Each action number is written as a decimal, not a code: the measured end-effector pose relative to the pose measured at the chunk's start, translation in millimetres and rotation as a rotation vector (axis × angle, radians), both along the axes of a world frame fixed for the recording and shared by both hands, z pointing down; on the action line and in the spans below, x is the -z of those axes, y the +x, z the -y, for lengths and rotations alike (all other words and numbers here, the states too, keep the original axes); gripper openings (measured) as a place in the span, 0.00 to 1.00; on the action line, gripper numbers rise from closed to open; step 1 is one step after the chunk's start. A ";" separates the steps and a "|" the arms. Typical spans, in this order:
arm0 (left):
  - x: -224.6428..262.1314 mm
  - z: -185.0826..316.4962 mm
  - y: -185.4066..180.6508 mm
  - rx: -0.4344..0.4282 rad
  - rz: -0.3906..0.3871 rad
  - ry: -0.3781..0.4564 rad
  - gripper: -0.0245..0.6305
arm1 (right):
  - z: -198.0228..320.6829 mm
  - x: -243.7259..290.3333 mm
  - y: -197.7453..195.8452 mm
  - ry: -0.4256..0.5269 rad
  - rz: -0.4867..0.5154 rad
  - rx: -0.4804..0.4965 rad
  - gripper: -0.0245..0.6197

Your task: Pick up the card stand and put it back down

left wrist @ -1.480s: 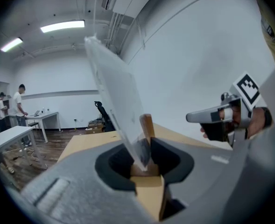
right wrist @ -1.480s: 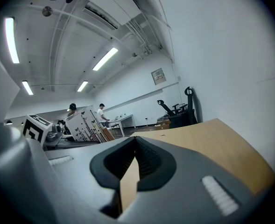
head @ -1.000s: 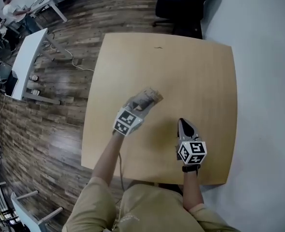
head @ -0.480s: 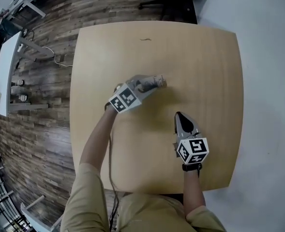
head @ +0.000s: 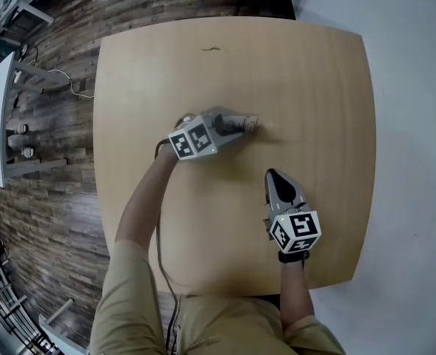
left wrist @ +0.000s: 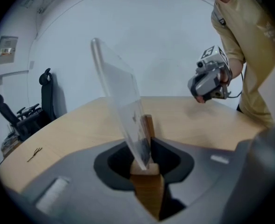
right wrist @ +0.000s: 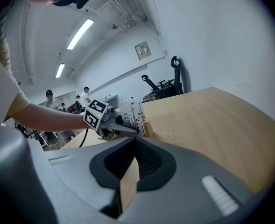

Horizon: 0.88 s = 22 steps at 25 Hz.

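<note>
One card stand, a clear panel leaning in a small wooden base, is being clamped by that base in the left gripper near the middle of the table. The right gripper is pointing toward it from nearby, its jaws together and empty.

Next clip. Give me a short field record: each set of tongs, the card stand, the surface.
left tongs: shut on the clear acrylic card stand with wooden base
right tongs: shut, empty, apart from the stand
stand position: gripped at its base, low at the table; contact unclear
surface: light wooden table
</note>
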<state>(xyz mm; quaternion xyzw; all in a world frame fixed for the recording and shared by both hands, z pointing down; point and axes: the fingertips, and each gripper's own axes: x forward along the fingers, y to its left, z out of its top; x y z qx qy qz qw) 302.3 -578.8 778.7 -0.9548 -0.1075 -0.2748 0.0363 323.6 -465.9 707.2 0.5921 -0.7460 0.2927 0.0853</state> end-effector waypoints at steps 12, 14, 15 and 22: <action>53.0 3.3 -42.7 0.291 -0.031 -0.079 0.66 | -22.9 39.4 -9.9 0.040 -0.006 -0.003 0.04; 69.3 -2.5 -62.0 0.398 -0.026 -0.097 0.68 | -32.6 54.2 -11.3 0.054 -0.007 -0.008 0.04; 80.0 -9.3 -70.6 0.450 -0.040 -0.105 0.68 | -38.4 61.8 -11.6 0.062 -0.007 -0.011 0.04; 170.1 -112.9 -87.8 0.586 -0.221 -0.058 0.44 | -90.3 113.3 -13.5 0.119 0.003 -0.036 0.04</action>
